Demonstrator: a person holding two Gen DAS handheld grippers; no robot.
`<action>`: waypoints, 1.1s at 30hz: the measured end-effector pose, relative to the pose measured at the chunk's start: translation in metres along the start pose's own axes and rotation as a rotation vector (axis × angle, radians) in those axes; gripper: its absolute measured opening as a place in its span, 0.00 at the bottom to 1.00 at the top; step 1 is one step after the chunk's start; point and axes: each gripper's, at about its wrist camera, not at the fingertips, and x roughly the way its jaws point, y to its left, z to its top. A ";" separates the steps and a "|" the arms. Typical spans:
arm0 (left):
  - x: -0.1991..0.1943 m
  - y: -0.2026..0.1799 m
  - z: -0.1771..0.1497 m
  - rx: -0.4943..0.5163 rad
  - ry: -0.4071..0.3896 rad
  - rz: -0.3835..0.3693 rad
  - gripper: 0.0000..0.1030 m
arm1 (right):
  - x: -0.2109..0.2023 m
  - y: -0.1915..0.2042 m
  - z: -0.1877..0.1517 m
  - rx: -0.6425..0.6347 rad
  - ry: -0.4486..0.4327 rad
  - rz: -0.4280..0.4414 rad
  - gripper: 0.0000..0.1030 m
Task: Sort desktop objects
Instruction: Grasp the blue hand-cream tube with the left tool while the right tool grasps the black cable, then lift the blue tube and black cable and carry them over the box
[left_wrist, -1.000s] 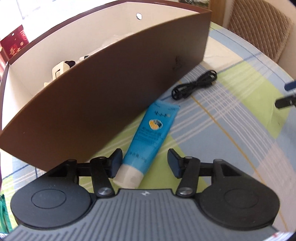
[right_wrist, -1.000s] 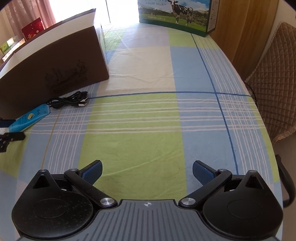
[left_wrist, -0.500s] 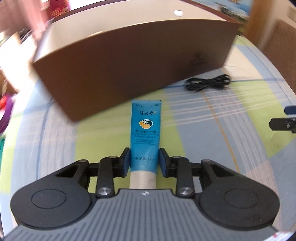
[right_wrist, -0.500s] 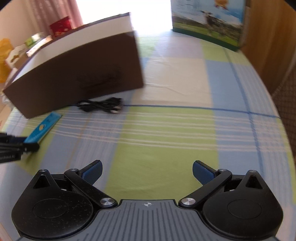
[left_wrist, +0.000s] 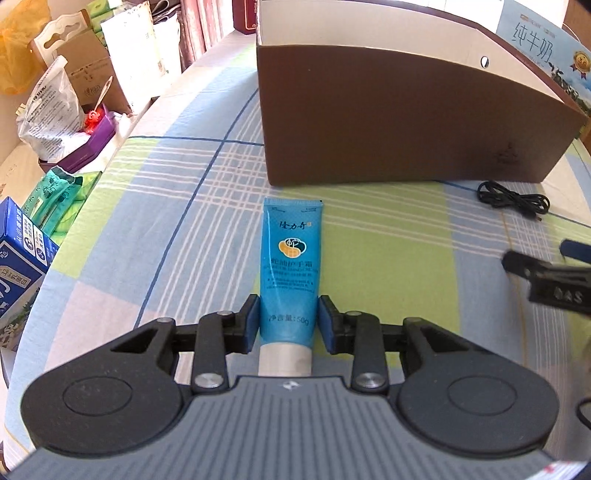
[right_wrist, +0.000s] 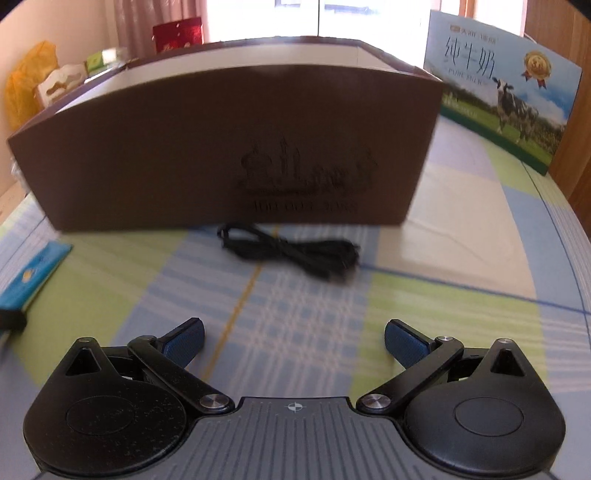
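A blue hand cream tube (left_wrist: 290, 258) with a white cap lies on the checked tablecloth, pointing at the brown open box (left_wrist: 388, 122). My left gripper (left_wrist: 289, 321) is shut on the tube's lower end, both blue pads pressed to its sides. In the right wrist view the tube (right_wrist: 33, 273) shows at the far left. A coiled black cable (right_wrist: 291, 251) lies just in front of the box (right_wrist: 221, 147), and my right gripper (right_wrist: 293, 339) stands open a little short of it, nothing between its fingers. The cable (left_wrist: 513, 201) and the right gripper (left_wrist: 546, 273) also appear at the left view's right side.
A milk carton case (right_wrist: 498, 85) stands behind the box on the right. Beyond the table's left edge sit a blue carton (left_wrist: 18, 251), green packets (left_wrist: 59, 199) and bags (left_wrist: 55, 110).
My left gripper closed on the tube and rolled, so the tube now points straight ahead. My right gripper swung left and lower, bringing the cable and the box to the middle of its view.
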 end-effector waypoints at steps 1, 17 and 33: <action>0.000 0.000 0.000 0.000 -0.002 -0.001 0.28 | 0.005 0.002 0.004 0.006 -0.007 -0.006 0.98; 0.011 -0.003 0.013 0.007 -0.015 -0.003 0.34 | 0.033 0.017 0.042 0.122 0.003 -0.117 0.98; 0.007 -0.013 0.007 0.046 -0.005 -0.030 0.33 | 0.002 -0.013 0.014 -0.048 0.057 0.044 0.91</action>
